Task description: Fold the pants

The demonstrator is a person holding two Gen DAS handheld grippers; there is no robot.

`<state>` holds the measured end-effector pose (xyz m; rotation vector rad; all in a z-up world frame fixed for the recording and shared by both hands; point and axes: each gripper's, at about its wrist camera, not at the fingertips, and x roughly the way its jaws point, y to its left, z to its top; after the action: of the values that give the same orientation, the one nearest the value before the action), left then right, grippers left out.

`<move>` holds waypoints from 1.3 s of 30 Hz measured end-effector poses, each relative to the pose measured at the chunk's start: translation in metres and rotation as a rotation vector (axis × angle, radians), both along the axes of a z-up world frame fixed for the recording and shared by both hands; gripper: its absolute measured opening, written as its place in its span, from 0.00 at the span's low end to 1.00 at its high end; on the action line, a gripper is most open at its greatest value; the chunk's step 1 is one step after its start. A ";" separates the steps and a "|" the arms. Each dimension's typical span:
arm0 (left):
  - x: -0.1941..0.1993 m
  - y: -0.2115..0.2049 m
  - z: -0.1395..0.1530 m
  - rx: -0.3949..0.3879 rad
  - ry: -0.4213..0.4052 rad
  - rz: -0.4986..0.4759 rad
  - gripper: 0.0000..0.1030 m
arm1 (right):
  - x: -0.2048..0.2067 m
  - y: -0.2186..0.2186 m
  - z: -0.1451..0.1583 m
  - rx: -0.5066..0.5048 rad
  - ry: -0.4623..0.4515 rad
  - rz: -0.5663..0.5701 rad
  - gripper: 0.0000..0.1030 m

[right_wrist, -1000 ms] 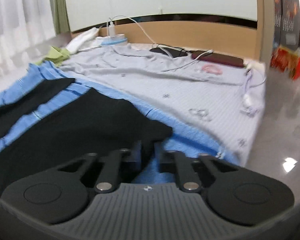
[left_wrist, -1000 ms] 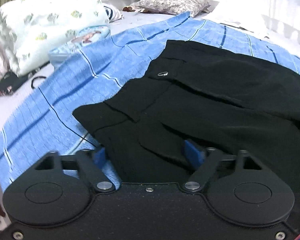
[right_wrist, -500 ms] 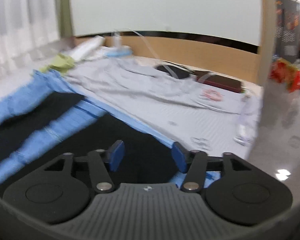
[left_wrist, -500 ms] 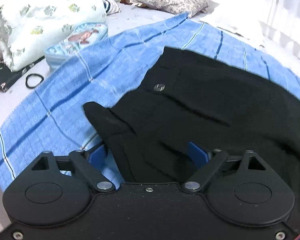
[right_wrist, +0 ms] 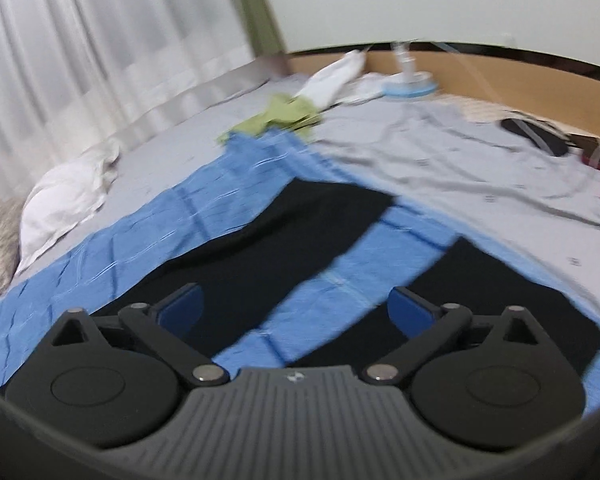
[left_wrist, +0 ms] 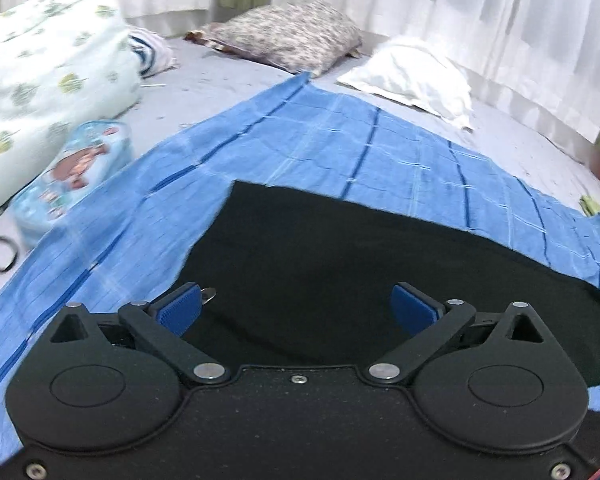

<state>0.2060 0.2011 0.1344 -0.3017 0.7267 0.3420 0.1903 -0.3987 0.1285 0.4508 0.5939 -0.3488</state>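
Note:
Black pants (left_wrist: 320, 264) lie flat on a blue checked cloth (left_wrist: 340, 136) spread over the bed. In the left wrist view I see the waist end, with a metal clasp (left_wrist: 208, 293) by the left finger. My left gripper (left_wrist: 296, 308) is open and empty just above the waist. In the right wrist view the two legs (right_wrist: 320, 220) lie spread apart, with blue cloth (right_wrist: 332, 276) between them. My right gripper (right_wrist: 294, 308) is open and empty above the gap between the legs.
On the grey bedsheet (left_wrist: 220, 80) lie a floral quilt (left_wrist: 40, 64), a patterned pillow (left_wrist: 288, 36), a white pillow (left_wrist: 416, 76), a blue pouch (left_wrist: 72, 176) and a black hair tie (left_wrist: 3, 255). Green cloth (right_wrist: 276, 118), cables and a wooden headboard (right_wrist: 500, 80) are at the leg end.
The right gripper opened and let go of the leg hem, then turned left over the spread legs. The left gripper moved forward over the waist; the pants now lie smooth and flat.

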 end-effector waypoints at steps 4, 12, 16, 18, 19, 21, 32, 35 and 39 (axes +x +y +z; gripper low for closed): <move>0.045 -0.002 0.007 0.017 0.032 -0.004 0.99 | 0.039 0.019 0.004 0.032 0.010 0.034 1.00; 0.137 0.021 -0.024 -0.129 0.127 0.097 0.99 | 0.128 0.034 -0.015 0.111 0.064 0.018 1.00; 0.173 0.033 -0.053 -0.122 0.153 0.180 0.99 | 0.175 0.035 -0.032 0.055 0.098 -0.034 0.97; 0.188 0.038 -0.067 -0.118 0.161 0.206 0.99 | 0.198 0.032 -0.041 0.042 0.116 -0.047 0.97; 0.195 0.040 -0.074 -0.117 0.163 0.220 0.99 | 0.210 0.030 -0.046 0.032 0.132 -0.055 0.97; 0.207 0.045 -0.085 -0.122 0.167 0.251 0.99 | 0.229 0.024 -0.055 0.011 0.152 -0.072 0.96; 0.252 0.039 -0.116 -0.051 0.206 0.417 1.00 | 0.302 0.002 -0.107 -0.040 0.259 -0.173 0.95; 0.265 0.027 -0.123 0.031 0.256 0.446 1.00 | 0.311 0.004 -0.127 -0.055 0.314 -0.184 0.99; 0.266 0.019 -0.127 0.068 0.233 0.479 1.00 | 0.317 0.010 -0.133 -0.129 0.341 -0.164 0.94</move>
<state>0.4722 0.2205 0.0079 -0.3749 0.8661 0.8648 0.5068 -0.3884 -0.0048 0.3176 0.8620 -0.6246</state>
